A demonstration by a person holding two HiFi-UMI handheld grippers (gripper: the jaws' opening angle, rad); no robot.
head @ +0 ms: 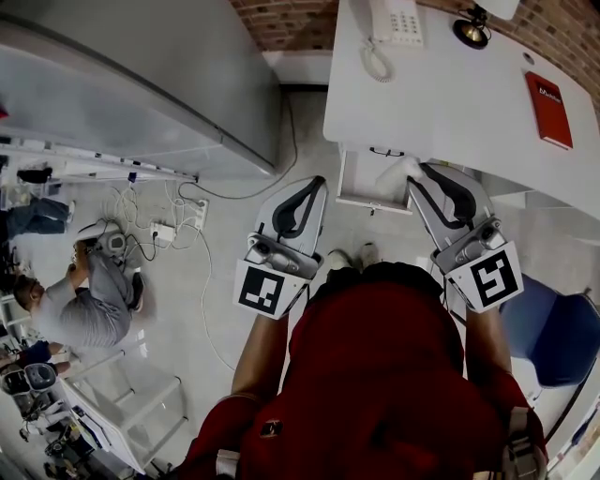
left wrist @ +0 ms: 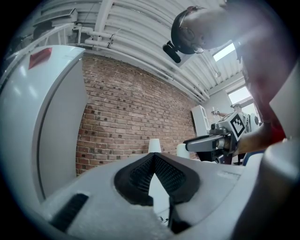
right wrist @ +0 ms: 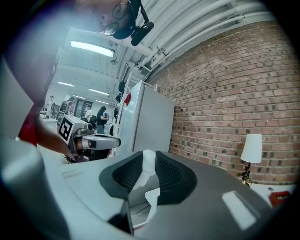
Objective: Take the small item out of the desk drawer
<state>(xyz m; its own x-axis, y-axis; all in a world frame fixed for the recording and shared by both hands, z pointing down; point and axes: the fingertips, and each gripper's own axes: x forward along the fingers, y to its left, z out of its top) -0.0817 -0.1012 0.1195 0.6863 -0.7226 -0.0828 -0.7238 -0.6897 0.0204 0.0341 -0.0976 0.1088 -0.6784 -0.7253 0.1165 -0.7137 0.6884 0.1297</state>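
The white desk (head: pixel 450 103) has its drawer (head: pixel 361 183) pulled out toward me. My right gripper (head: pixel 422 171) hovers over the drawer's right end, shut on a small white crumpled item (head: pixel 397 171). In the right gripper view the white item (right wrist: pixel 144 176) fills the gap between the black pads of that gripper (right wrist: pixel 146 157), with the open drawer below it. My left gripper (head: pixel 317 183) is held level just left of the drawer. In the left gripper view its tips (left wrist: pixel 152 157) meet with nothing between them.
On the desk stand a telephone (head: pixel 398 23), a small lamp (head: pixel 472 30) and a red book (head: pixel 548 108). A blue chair (head: pixel 558 333) is at my right. A grey cabinet (head: pixel 141 84) fills the upper left, with cables (head: pixel 159 225) and a person sitting on the floor (head: pixel 89 300).
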